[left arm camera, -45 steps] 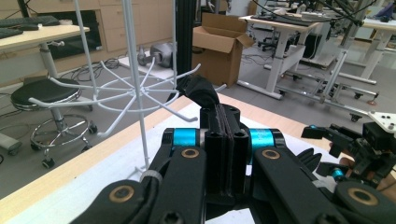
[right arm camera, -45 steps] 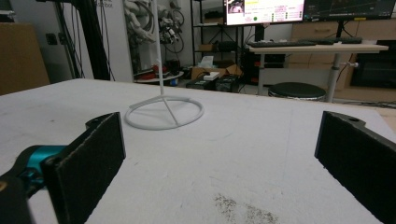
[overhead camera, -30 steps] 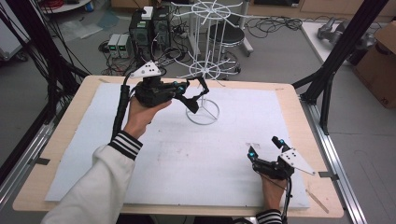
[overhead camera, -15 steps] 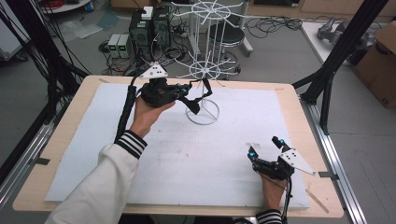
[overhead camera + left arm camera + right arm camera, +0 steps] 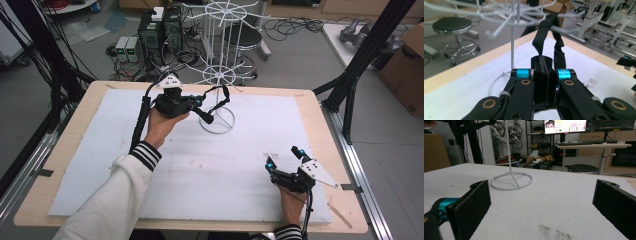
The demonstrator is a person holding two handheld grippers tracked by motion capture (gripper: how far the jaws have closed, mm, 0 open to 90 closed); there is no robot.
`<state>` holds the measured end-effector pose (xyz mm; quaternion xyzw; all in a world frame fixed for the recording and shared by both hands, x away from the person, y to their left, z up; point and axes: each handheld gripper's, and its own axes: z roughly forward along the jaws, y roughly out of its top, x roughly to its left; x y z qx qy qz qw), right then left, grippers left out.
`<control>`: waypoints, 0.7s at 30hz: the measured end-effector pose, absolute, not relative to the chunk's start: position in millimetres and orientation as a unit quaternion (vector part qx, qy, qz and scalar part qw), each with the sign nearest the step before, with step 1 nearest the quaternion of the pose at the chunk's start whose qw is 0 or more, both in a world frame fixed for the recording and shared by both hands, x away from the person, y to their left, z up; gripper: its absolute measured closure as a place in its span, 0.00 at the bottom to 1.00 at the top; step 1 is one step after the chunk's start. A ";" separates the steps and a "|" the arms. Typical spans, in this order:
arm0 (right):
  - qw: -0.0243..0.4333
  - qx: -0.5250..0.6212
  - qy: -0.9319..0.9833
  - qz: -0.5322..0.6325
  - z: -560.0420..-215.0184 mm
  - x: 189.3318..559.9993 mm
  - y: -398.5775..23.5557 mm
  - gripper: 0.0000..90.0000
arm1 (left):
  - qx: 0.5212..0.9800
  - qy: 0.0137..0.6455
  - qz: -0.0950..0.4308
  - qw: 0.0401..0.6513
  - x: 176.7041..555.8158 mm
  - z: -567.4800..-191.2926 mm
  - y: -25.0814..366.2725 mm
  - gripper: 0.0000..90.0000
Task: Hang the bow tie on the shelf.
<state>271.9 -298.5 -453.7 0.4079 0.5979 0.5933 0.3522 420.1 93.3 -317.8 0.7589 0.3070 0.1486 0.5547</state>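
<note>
My left gripper [image 5: 205,117] is at the far middle of the table, right beside the white wire rack [image 5: 220,75]. It is shut on a black fabric band [image 5: 223,91]. In the left gripper view the jaws [image 5: 544,62] pinch one side of the band [image 5: 544,30], which rises to a white rack hook and hangs down again on the other side. My right gripper [image 5: 282,157] rests low on the white mat at the near right. Its jaws stand wide apart [image 5: 544,202] with nothing between them, facing the rack's ring base [image 5: 511,181].
A white mat [image 5: 100,150] covers most of the wooden table [image 5: 65,135]. The rack's thin post [image 5: 512,37] and spreading hooks hang just ahead of the left gripper. A black frame leg [image 5: 350,85] stands at the right corner. Stool and computers stand beyond the far edge.
My left gripper has sunk a little beside the rack, still closed on the band. The right gripper has stayed where it was.
</note>
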 end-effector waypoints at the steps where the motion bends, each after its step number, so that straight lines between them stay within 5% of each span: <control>1: 0.352 0.408 0.598 0.593 -453.8 271.8 -298.4 0.01 | 0.759 0.308 0.147 0.555 420.5 -319.4 93.5 0.98; 7: 0.352 0.410 0.597 0.593 -453.7 271.8 -298.4 0.01 | 0.761 0.308 0.151 0.551 421.2 -321.1 93.4 0.97; 12: 0.352 0.409 0.598 0.593 -453.7 271.8 -298.4 0.01 | 0.762 0.311 0.152 0.548 421.7 -320.7 95.9 0.86; 13: 0.353 0.408 0.598 0.593 -453.8 271.8 -298.4 0.01 | 0.760 0.312 0.152 0.549 421.7 -320.5 96.6 0.80; 14: 0.355 0.406 0.599 0.592 -453.8 271.9 -298.1 0.01 | 0.760 0.311 0.154 0.549 421.6 -320.4 97.5 0.63; 16: 0.355 0.405 0.600 0.592 -453.8 272.0 -298.1 0.01 | 0.759 0.312 0.163 0.547 420.3 -320.9 99.5 0.57; 19: 0.350 0.410 0.596 0.596 -453.8 272.0 -299.3 0.01 | 0.761 0.311 0.183 0.539 414.3 -324.1 107.2 0.32; 21: 0.350 0.409 0.596 0.595 -453.8 271.8 -298.9 0.01 | 0.759 0.302 0.180 0.547 409.6 -326.8 115.6 0.27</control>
